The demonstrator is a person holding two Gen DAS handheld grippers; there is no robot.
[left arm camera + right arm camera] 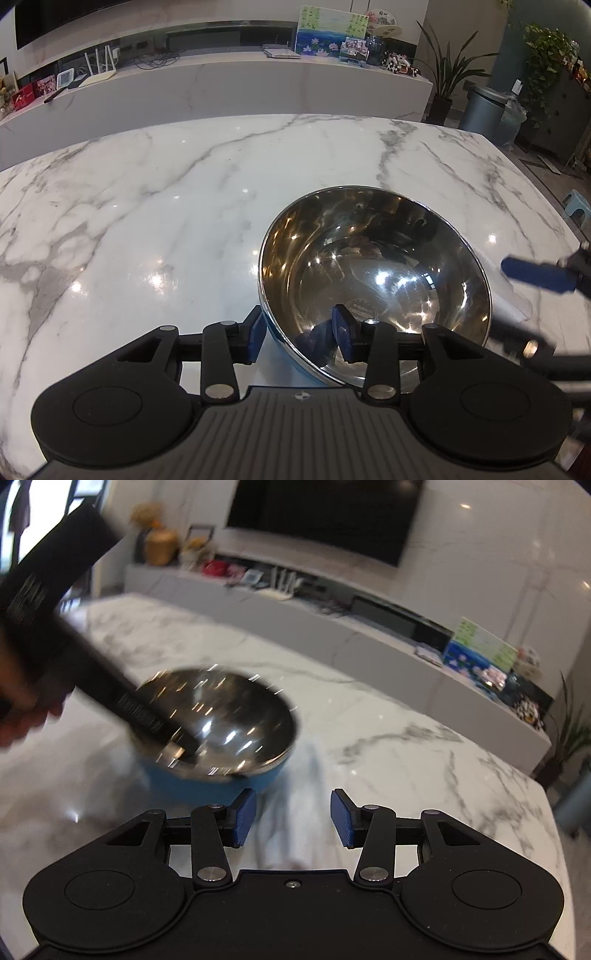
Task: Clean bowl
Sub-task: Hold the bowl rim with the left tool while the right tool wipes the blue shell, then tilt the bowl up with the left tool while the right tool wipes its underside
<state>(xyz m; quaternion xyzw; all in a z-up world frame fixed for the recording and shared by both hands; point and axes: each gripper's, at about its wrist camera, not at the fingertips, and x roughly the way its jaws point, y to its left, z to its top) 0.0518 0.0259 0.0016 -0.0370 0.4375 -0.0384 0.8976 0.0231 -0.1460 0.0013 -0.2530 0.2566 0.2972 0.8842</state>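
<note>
Now, bowl (373, 288): it sits lower right of centre in the left wrist view, on the marble worktop (147, 206); in the right wrist view it lies left of centre, just above your right tool.
Bowl attitude: mouth up, though the rim looks tipped, with the near edge raised toward your left tool; being round, it has no long axis to speak of.
Bowl make: mirror steel inside, blue outside.
Left tool (299, 332): its fingers straddle the near rim, one pad outside on the blue wall, one inside on the steel; you appear clamped on the rim, likely so the bowl stays put and tilted for wiping.
Right tool (293, 818): fingers apart, nothing between them; it hovers low at the bottom of the frame, just beside the bowl's blue wall.
Cloth (303, 805): a pale, blurred, crumpled thing lies on the worktop directly beyond your open right fingers, touching or nearly touching the bowl; I judge this is your wiper, and you are lined up to pick it.
Blur: the right wrist view is smeared, so the cloth's exact edges cannot be told.
Step in hand: steadying done, wiping not yet begun.
</note>
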